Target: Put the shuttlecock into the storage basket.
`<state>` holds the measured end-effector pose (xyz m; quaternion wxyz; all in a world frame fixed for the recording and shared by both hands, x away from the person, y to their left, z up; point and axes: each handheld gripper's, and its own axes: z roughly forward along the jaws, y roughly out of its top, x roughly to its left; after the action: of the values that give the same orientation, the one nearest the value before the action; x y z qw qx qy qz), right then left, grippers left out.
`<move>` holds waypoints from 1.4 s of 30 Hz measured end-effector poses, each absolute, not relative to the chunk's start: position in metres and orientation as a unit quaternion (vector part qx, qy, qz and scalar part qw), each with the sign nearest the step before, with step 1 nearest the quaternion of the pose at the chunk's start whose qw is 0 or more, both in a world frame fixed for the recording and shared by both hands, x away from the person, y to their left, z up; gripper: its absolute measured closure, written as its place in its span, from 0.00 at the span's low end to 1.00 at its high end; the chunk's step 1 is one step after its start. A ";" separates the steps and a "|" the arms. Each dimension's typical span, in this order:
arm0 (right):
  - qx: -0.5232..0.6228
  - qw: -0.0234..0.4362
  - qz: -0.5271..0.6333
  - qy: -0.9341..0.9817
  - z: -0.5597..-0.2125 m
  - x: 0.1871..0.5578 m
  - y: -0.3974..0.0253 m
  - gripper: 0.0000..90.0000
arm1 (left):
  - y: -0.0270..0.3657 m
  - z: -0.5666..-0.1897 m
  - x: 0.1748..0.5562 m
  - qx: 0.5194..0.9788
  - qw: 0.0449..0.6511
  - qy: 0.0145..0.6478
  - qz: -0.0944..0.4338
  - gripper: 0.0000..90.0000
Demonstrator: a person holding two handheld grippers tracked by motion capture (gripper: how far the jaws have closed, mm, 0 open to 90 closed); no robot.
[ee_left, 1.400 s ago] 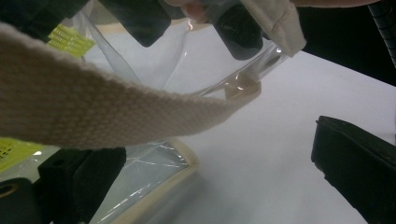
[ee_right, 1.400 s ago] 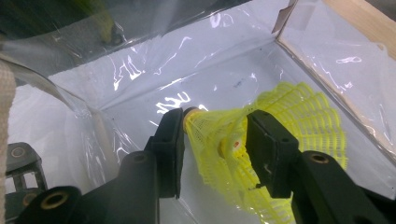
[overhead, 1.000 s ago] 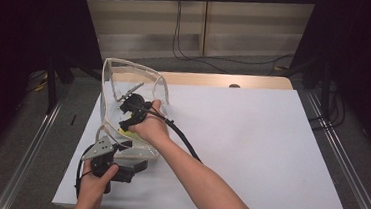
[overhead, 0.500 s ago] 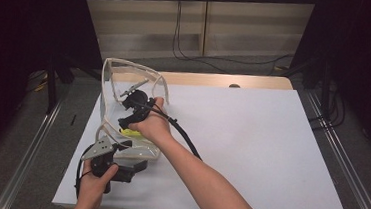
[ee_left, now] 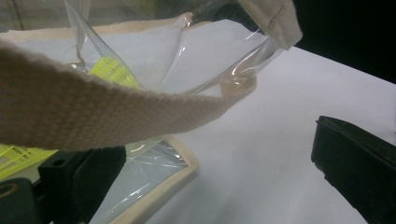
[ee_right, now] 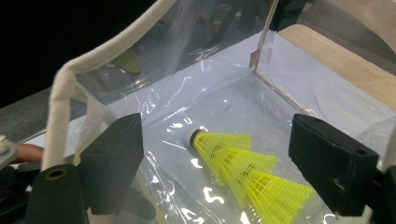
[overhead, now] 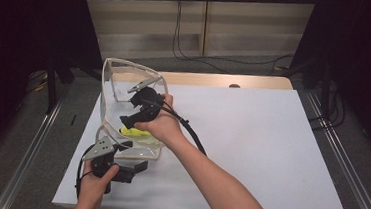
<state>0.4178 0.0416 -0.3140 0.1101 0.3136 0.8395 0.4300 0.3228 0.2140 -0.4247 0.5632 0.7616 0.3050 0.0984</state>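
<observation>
A clear plastic bag [overhead: 120,79] with beige trim stands at the left of the white table [overhead: 271,141]. Yellow shuttlecocks [overhead: 133,132], nested in a stack [ee_right: 233,163], lie on the bag's floor. My right gripper [overhead: 129,111] reaches down into the bag's mouth, and in the right gripper view it [ee_right: 224,154] is open, its jaws wide apart just above the stack, touching nothing. My left gripper [overhead: 132,155] sits at the bag's front edge, open [ee_left: 215,172]. The bag's beige strap [ee_left: 93,116] crosses just above its left jaw. A yellow shuttlecock [ee_left: 109,72] shows through the plastic.
Most of the table to the right of the bag is bare white surface. A wooden strip [overhead: 225,81] runs along the far edge. Metal rails [overhead: 335,151] flank the table. The right gripper's cable [overhead: 191,132] trails over the forearm.
My right gripper has shifted slightly to the right inside the bag's mouth. The left gripper and the shuttlecocks have stayed where they were.
</observation>
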 end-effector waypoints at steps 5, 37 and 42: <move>0.309 0.103 0.440 0.836 -0.310 0.413 0.029 0.18 | 0.214 -0.425 0.323 0.765 0.560 0.302 0.100 0.04; 0.322 0.096 0.510 0.792 -0.298 0.393 -0.087 0.11 | 0.211 -0.424 0.324 0.767 0.557 0.302 0.104 0.04; 0.322 0.108 0.513 0.788 -0.302 0.389 -0.105 0.10 | 0.211 -0.423 0.324 0.765 0.559 0.302 0.105 0.04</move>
<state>0.3889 -0.1052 -0.3018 0.1084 0.3218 0.7884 0.5130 0.3239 0.2113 -0.4230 0.5585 0.7653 0.3023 0.1049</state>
